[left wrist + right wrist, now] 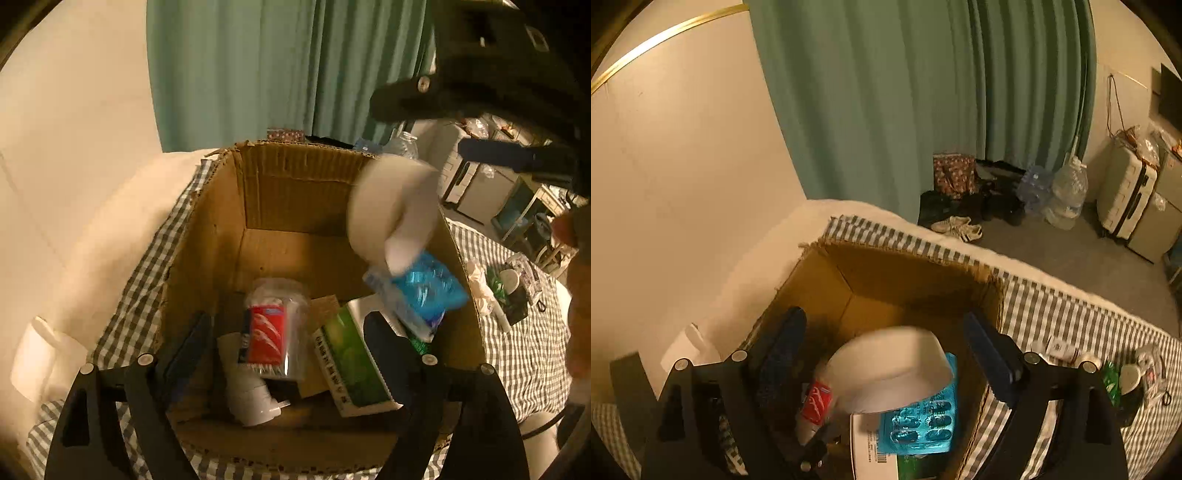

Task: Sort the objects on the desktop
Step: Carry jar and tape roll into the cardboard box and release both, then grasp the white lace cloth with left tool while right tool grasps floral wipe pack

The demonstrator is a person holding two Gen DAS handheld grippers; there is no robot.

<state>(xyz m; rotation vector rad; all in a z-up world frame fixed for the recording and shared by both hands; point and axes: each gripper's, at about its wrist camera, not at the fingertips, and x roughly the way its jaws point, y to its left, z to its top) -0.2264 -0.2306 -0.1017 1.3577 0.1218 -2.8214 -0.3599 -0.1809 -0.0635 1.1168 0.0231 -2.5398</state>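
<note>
An open cardboard box [295, 184] stands on the checked tablecloth [524, 354]. Inside lie a clear jar of cotton swabs with a red label [275, 328], a green-and-white pack [351, 365], a white bottle [247, 398] and a blue blister pack [424, 288]. A white tape roll [395, 206] is blurred in mid-air over the box's right side; it also shows in the right wrist view [890, 369] between the spread fingers, untouched. My right gripper [886, 343] is open above the box. My left gripper [291, 347] is open and empty over the box.
Small clutter [506, 291] lies on the tablecloth right of the box. A white wall is at the left and a green curtain [905, 92] behind. Shoes, water bottles [1067, 192] and a suitcase [1126, 192] stand on the floor beyond the table.
</note>
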